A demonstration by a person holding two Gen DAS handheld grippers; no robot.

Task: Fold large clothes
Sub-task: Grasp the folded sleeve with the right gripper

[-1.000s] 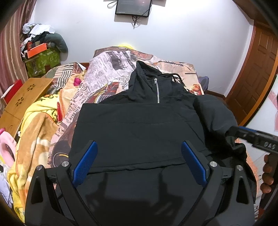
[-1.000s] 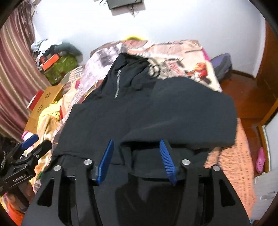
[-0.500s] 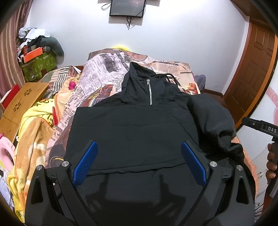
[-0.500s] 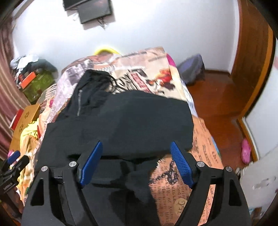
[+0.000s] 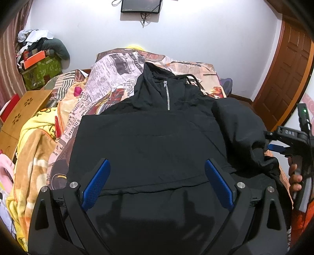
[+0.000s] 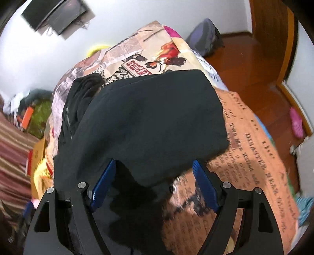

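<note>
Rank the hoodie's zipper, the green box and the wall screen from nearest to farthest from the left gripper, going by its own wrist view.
From the left gripper:
1. Zipper, straight ahead on the black hoodie.
2. Green box, far left, beside the bed.
3. Wall screen, top centre, on the back wall.

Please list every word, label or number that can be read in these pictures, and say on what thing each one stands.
"DAS": on the black body of the right gripper, left wrist view.
"DISASTER": on the orange part of the bedsheet; the words after it are blurred.
Newspaper print on the bedsheet: too small to read.
Hoodie: no text visible.

Black hand-held gripper [image 5: 156, 183] frames, blue ribbed pads [image 5: 96, 183], silver screws.
</note>
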